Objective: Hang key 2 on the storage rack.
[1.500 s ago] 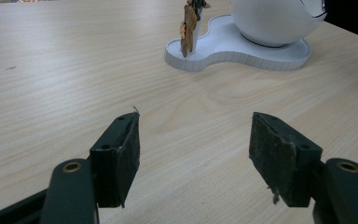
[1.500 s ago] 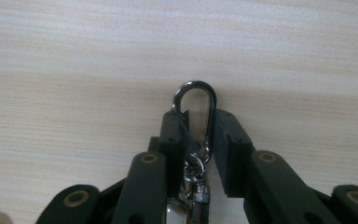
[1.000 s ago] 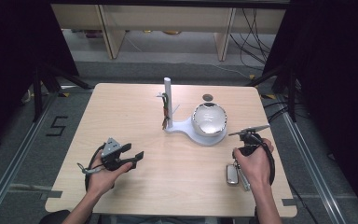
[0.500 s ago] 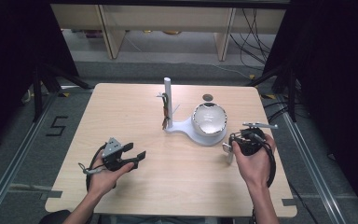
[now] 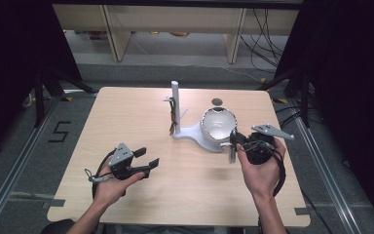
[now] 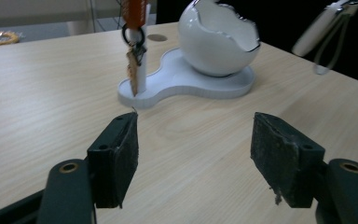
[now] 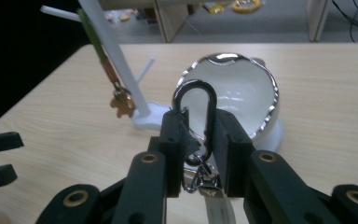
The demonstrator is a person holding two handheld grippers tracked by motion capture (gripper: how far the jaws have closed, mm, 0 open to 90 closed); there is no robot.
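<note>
- Table (image 5: 126, 117): a pale wood top with wide bare room to the left of and ahead of the left gripper's jaws; its near edge lies close behind both hands.
- White stand (image 5: 195, 134): a flat base bearing an upright post (image 5: 175, 105) and an egg-shaped bowl (image 5: 218, 124) with a jagged open rim — ahead of both grippers, the bowl just beyond the right gripper's fingertips.
- Left gripper (image 5: 146, 158): jaws spread wide, nothing between them, held low over bare wood, well apart from the stand.
- Right gripper (image 7: 198, 135): jaws closed narrow on a metal carabiner (image 7: 196, 109).
- The carabiner's long axis runs along the jaws — its rounded loop pokes out past the fingertips toward the bowl, its clip end and strap (image 7: 219, 207) trailing back between the jaws.
</note>
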